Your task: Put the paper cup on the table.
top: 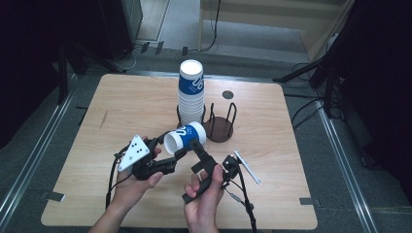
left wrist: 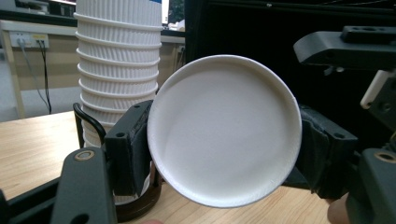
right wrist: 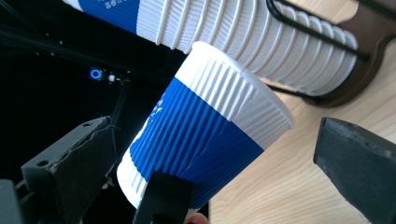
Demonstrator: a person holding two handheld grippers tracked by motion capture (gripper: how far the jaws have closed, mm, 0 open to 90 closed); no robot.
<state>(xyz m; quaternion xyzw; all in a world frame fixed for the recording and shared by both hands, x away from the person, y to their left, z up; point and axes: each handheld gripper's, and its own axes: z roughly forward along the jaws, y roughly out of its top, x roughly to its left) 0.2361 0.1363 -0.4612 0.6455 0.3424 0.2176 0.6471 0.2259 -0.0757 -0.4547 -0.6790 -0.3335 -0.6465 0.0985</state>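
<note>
- Single cup [top: 184, 138] clamped on its side in left gripper [top: 167, 154], off the table [top: 126, 97], near the stack [top: 190, 92]
- Right gripper [top: 197, 155] spread open around it, not touching
- Handover or placing left to do

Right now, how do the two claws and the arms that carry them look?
Both are black handheld tools with two blocky black jaws. The left claw carries a white three-cornered plate with black dots; the right claw has a pale flat plate at its rear. A black cable trails from each. The forearms are bare, no sleeves visible.
</note>
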